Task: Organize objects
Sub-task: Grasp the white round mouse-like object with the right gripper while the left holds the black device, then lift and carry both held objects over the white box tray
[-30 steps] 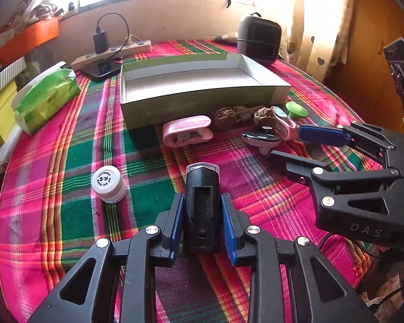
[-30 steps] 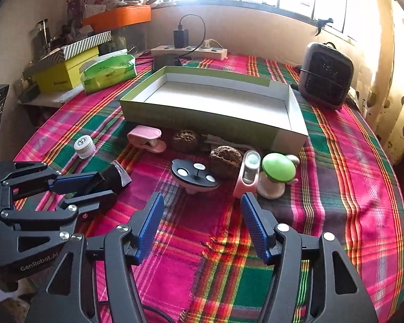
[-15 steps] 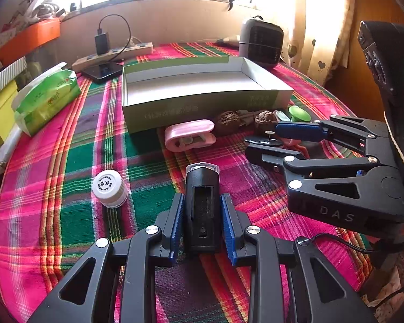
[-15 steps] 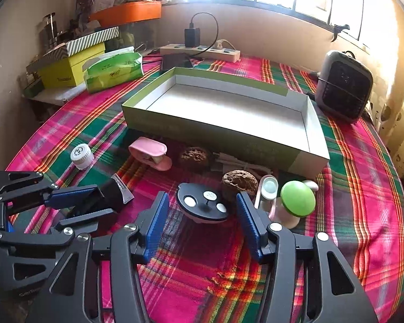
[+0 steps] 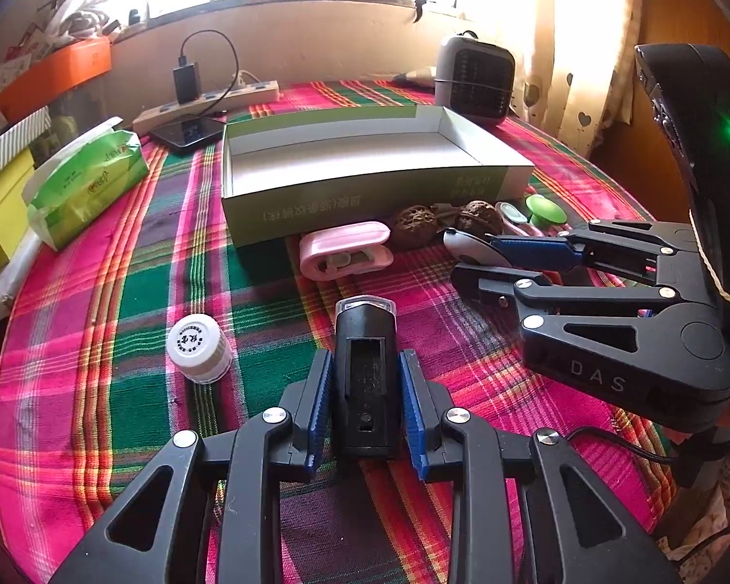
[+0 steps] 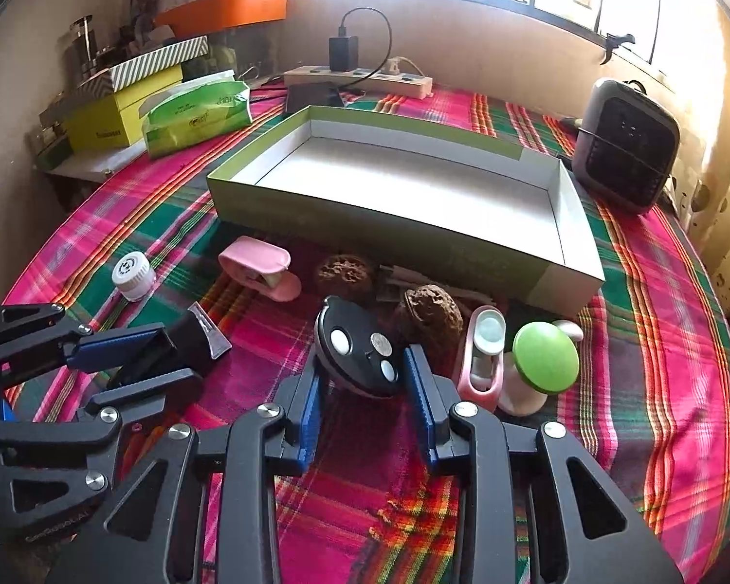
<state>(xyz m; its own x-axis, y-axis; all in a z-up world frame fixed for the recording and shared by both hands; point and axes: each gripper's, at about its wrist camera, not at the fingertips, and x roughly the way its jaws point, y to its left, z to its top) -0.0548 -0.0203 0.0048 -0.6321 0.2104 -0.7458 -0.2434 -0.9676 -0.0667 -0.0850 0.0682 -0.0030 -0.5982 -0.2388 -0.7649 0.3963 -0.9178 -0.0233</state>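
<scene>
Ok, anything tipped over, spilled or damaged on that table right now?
Nothing spilled or broken. The pink clip lies on its side and the small items crowd against the empty green box, which fits a job not yet done.

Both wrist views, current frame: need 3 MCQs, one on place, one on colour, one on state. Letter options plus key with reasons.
1. Where does the white bottle stand?
A. inside the box
B. on the cloth, left of the left gripper
C. on the heater

2. What colour is the cap of the mushroom toy?
A. green
B. orange
C. blue

3. What is the state of the left gripper?
A. open, empty
B. shut on a walnut
C. shut on the black light

Key:
1 B: the bottle sits upright on the plaid tablecloth, outside the box.
2 A: its round cap is bright green.
3 C: both blue pads press the sides of the black light, seen also from the right wrist view.
</scene>
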